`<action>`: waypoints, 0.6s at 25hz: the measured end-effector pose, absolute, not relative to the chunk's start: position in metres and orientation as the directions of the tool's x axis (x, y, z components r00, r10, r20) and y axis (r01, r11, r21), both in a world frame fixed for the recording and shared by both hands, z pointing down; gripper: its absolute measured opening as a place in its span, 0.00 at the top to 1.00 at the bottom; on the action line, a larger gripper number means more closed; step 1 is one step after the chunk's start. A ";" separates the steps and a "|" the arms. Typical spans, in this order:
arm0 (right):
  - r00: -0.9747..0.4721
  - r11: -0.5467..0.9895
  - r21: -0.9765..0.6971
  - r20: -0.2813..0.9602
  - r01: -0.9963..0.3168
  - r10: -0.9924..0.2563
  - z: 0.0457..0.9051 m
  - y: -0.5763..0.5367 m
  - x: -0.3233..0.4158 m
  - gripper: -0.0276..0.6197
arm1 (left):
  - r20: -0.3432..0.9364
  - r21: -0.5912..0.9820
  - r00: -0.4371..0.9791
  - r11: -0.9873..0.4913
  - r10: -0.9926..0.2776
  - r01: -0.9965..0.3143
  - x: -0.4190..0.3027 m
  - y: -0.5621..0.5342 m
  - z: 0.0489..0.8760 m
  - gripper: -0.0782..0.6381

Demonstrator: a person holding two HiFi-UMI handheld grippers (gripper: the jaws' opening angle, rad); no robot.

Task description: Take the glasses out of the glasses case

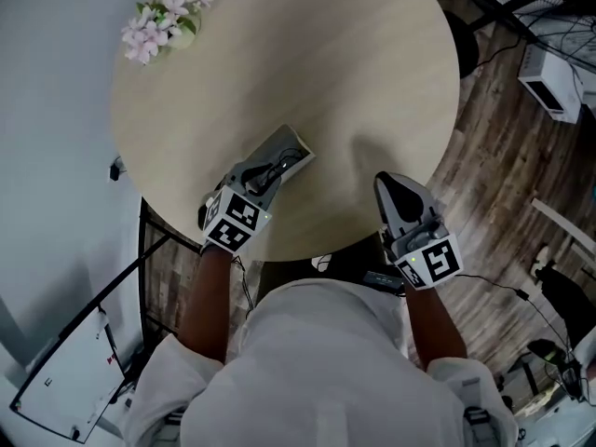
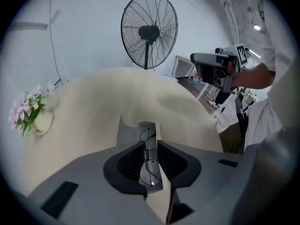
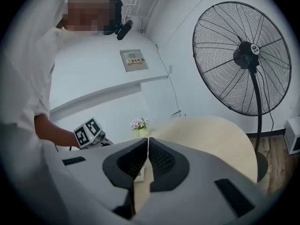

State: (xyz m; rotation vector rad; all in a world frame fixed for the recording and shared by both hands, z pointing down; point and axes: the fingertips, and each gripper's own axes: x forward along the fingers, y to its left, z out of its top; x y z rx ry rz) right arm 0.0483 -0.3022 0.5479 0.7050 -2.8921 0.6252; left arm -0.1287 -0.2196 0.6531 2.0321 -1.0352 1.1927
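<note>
A flat grey glasses case point(image 1: 291, 145) lies on the round beige table point(image 1: 354, 63) near its front edge. My left gripper point(image 1: 264, 181) reaches over the case's near end. In the left gripper view the case point(image 2: 127, 131) lies under the jaws. Thin wire-rimmed glasses point(image 2: 146, 156) sit in the narrow gap of the left gripper point(image 2: 150, 143), which is shut on them. Dark wire shows at the case mouth point(image 1: 279, 168). My right gripper point(image 1: 393, 184) hovers over the table's front right edge, its jaws point(image 3: 147, 145) shut with nothing between them.
A small vase of pink flowers point(image 1: 163, 26) stands at the table's far left. A standing fan point(image 3: 243, 57) is beyond the table. A white box point(image 1: 551, 82) and cables lie on the wood floor to the right.
</note>
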 end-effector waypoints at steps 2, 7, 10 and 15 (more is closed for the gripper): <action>-0.892 0.810 -0.375 0.195 -0.451 -0.407 0.553 -0.309 0.048 0.92 | 0.909 0.085 0.287 -0.539 -0.303 -0.838 -0.130 -0.220 0.665 0.76; -0.892 0.799 -0.398 0.222 -0.451 -0.393 0.571 -0.320 0.050 0.92 | 0.936 0.112 0.270 -0.540 -0.224 -0.834 -0.133 -0.218 0.689 0.76; -0.889 0.792 -0.405 0.234 -0.456 -0.393 0.578 -0.326 0.053 0.92 | 0.946 0.107 0.252 -0.538 -0.203 -0.836 -0.135 -0.217 0.696 0.76; -0.890 0.784 -0.422 0.246 -0.455 -0.384 0.587 -0.326 0.058 0.92 | 0.959 0.105 0.225 -0.524 -0.170 -0.845 -0.141 -0.214 0.705 0.78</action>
